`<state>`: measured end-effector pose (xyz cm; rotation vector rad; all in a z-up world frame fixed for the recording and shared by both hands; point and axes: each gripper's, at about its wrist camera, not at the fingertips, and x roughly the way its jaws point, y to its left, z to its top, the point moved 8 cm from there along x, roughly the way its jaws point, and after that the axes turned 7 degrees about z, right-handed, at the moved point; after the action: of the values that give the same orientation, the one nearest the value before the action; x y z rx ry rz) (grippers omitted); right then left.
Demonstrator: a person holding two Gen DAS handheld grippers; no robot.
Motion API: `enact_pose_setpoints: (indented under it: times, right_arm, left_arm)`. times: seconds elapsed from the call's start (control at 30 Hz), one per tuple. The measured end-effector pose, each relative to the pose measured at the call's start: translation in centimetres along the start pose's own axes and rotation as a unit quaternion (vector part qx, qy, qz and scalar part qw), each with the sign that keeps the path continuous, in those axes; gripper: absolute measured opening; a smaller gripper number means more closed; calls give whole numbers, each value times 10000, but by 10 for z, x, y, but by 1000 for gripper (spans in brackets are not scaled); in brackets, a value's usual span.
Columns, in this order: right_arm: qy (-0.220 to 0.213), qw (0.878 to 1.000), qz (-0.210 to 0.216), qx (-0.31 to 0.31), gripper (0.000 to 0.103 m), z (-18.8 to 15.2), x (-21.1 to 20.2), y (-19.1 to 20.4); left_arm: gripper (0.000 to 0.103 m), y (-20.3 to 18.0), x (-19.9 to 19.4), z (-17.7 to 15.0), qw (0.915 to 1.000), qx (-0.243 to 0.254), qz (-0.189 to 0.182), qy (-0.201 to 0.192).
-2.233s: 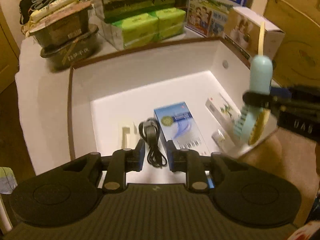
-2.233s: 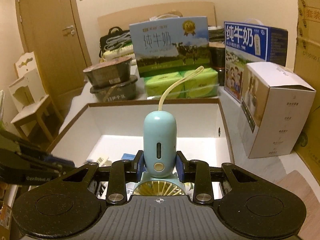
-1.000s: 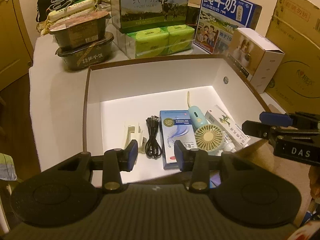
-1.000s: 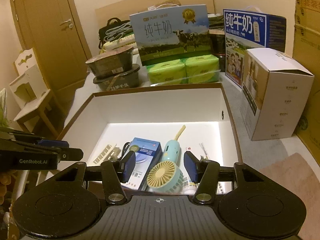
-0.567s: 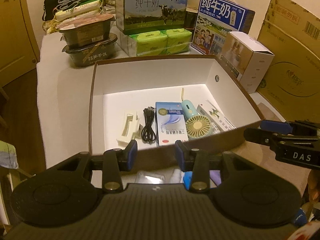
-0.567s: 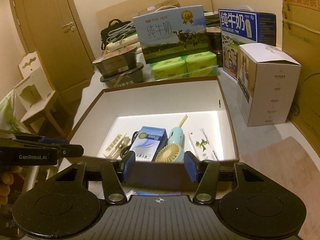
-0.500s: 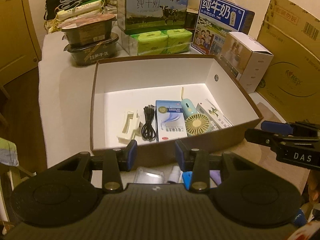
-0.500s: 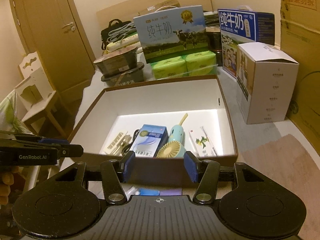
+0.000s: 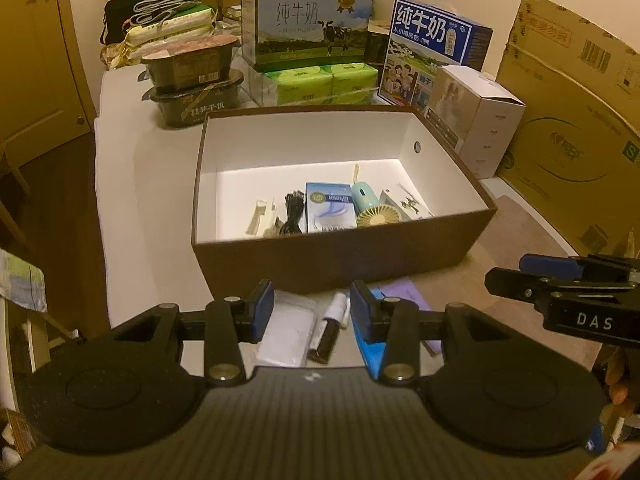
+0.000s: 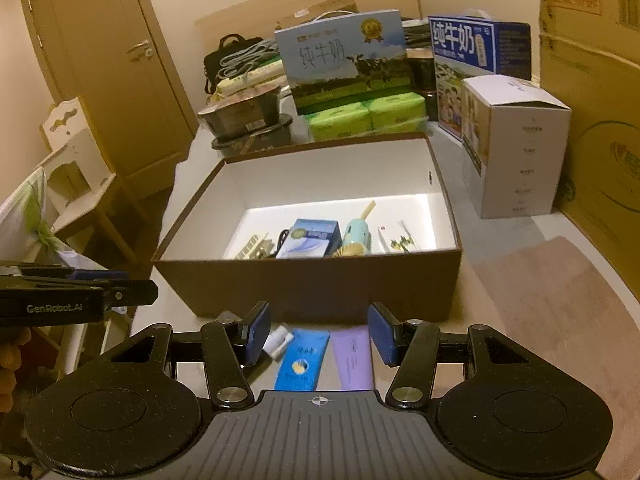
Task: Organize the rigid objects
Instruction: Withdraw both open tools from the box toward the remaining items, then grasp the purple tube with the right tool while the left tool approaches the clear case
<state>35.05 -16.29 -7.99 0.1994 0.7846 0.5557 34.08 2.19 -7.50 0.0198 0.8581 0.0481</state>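
A brown box with a white inside (image 9: 340,258) (image 10: 308,280) stands on the table. In it lie a white clip (image 9: 262,218), a black cable (image 9: 292,212), a blue carton (image 9: 330,208) (image 10: 310,238), a light-blue hand fan (image 9: 370,206) (image 10: 356,238) and a white packet (image 9: 406,204). In front of the box lie a clear bag (image 9: 286,328), a white-capped dark tube (image 9: 330,328), a blue packet (image 10: 304,360) and a purple packet (image 10: 354,356). My left gripper (image 9: 311,312) is open above these loose items. My right gripper (image 10: 318,332) is open above the two packets.
Milk cartons (image 9: 310,34), green tissue packs (image 9: 320,84), stacked dark food bowls (image 9: 192,80) and a white carton (image 9: 478,116) stand behind and right of the box. Large cardboard boxes (image 9: 572,120) line the right. A door (image 10: 108,60) and white chair (image 10: 76,164) are on the left.
The right gripper set the fan down in the box and opened. Both grippers then pulled back from over the box to the loose items in front of it.
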Motion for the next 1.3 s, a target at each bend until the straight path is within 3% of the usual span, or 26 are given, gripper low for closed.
enact_pose_setpoints:
  times: [0.7,1.3]
  right_arm:
    - [443,9988,-29,190,54,-62,-28,10]
    - [972,9948,-152,249,54,-100,4,-6]
  left_arm:
    - [42,-9,-26,-57,9996,-147,-73,249]
    - [51,1,13,-101,9979,-154,77,627]
